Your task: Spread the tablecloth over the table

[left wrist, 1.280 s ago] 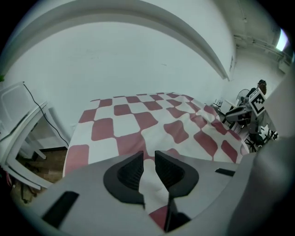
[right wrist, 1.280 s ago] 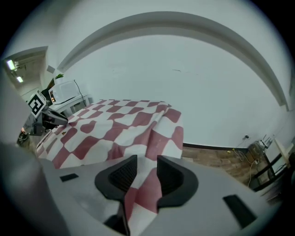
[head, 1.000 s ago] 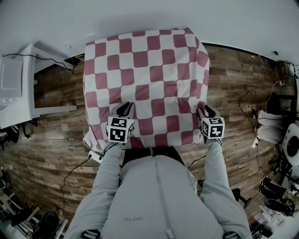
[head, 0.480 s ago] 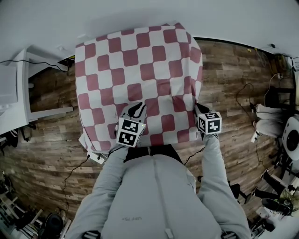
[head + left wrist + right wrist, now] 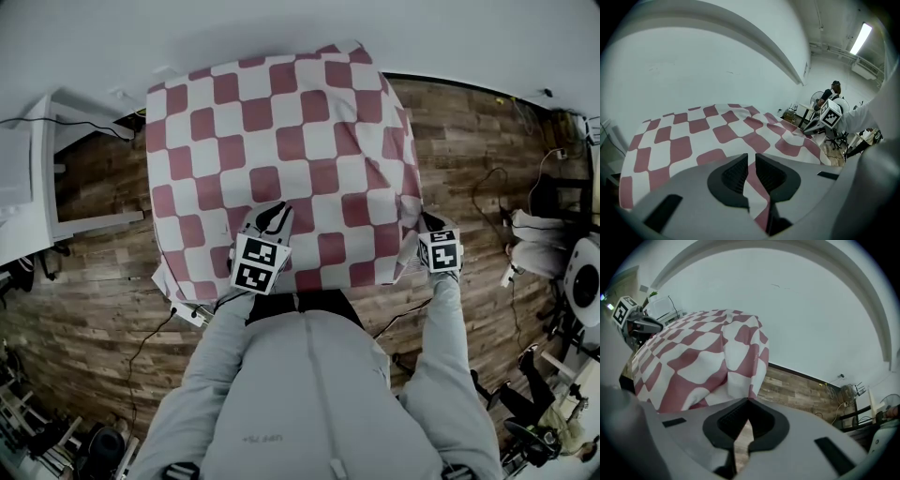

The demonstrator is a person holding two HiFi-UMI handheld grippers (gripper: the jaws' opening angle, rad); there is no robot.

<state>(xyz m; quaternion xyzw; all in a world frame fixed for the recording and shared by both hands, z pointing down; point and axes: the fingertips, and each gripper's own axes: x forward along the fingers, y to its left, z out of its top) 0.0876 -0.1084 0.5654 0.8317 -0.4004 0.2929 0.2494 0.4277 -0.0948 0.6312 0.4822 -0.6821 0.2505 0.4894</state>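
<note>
The right gripper (image 5: 425,225) has swung out to the cloth's (image 5: 281,122) 4 o'clock corner and clamped on its hanging edge. The left gripper (image 5: 274,216), now nearer 6 o'clock, pinches a fold. The cloth lies spread at centre.

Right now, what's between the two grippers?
The tablecloth: its checked near edge runs from the left gripper across to the right gripper, with nothing else there. The head view shows it.
</note>
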